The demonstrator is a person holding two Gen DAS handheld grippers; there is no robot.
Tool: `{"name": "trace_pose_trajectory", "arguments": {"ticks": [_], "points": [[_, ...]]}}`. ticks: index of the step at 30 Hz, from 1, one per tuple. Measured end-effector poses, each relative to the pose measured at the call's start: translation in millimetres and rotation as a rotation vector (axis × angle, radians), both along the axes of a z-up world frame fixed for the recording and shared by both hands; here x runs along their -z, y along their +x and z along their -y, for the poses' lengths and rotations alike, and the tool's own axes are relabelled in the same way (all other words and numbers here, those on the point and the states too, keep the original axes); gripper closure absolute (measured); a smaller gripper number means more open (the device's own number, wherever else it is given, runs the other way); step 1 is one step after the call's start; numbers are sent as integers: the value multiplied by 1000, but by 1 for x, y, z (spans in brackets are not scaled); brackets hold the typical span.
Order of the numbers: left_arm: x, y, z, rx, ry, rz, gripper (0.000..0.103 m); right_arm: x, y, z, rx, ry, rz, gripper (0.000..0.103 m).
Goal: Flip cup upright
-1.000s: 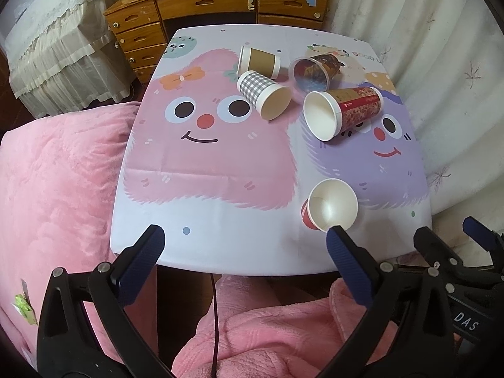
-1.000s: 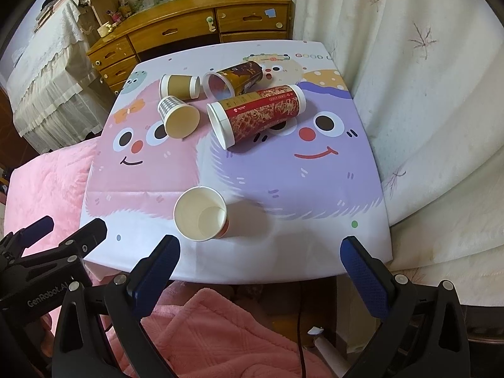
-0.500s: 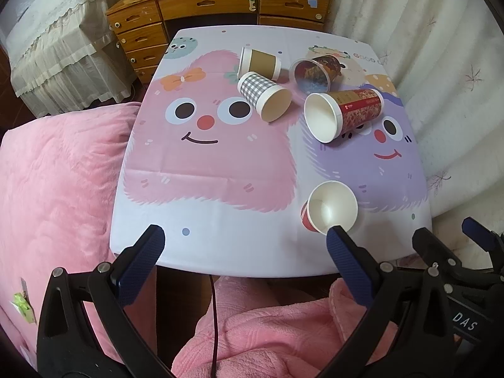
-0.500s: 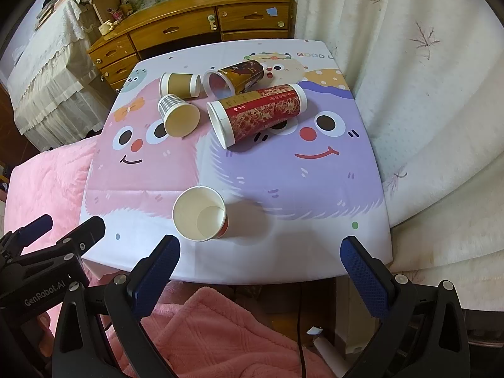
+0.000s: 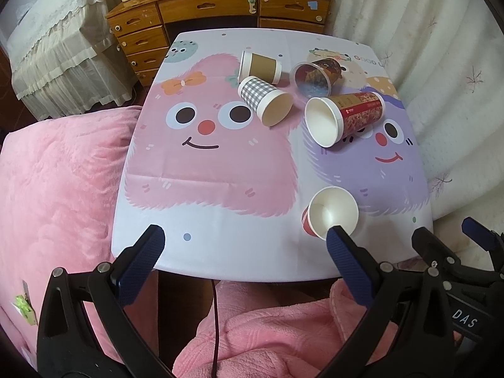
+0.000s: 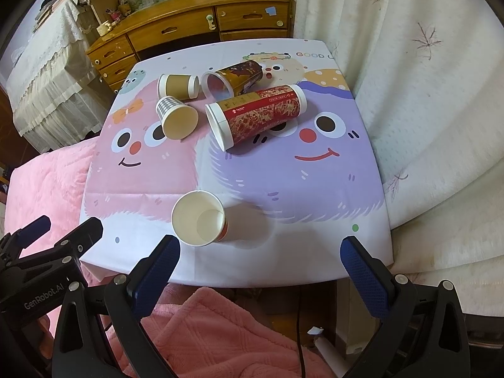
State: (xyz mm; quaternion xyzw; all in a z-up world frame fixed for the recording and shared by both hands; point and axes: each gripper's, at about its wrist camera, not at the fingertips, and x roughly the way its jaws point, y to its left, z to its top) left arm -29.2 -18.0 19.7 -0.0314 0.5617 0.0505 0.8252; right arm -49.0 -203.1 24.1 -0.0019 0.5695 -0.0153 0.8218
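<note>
Several paper cups are on the cartoon tablecloth (image 5: 204,170). A small red cup (image 5: 330,212) (image 6: 199,219) stands upright near the front edge. Lying on their sides further back are a checked cup (image 5: 264,100) (image 6: 176,116), a brown sleeved cup (image 5: 260,66) (image 6: 178,86), a dark patterned cup (image 5: 316,74) (image 6: 233,78) and a tall red patterned cup (image 5: 343,116) (image 6: 255,115). My left gripper (image 5: 242,245) and right gripper (image 6: 258,252) are open and empty, held in front of the table's near edge.
A wooden dresser (image 5: 220,9) stands behind the table. White curtains (image 6: 425,78) hang on the right. A pink blanket (image 5: 56,189) lies left and below. A lace-covered bed (image 5: 56,37) is at the far left.
Both grippers have stayed almost still; the views have shifted only slightly. No cup has moved.
</note>
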Motion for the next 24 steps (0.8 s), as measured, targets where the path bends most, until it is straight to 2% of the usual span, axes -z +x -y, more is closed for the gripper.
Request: {"name": "trace_pose_trajectory", "arguments": {"ticks": [24], "points": [[5,11,-4,6,5,-24,1,7,2,4,15,12,-21,0]]}}
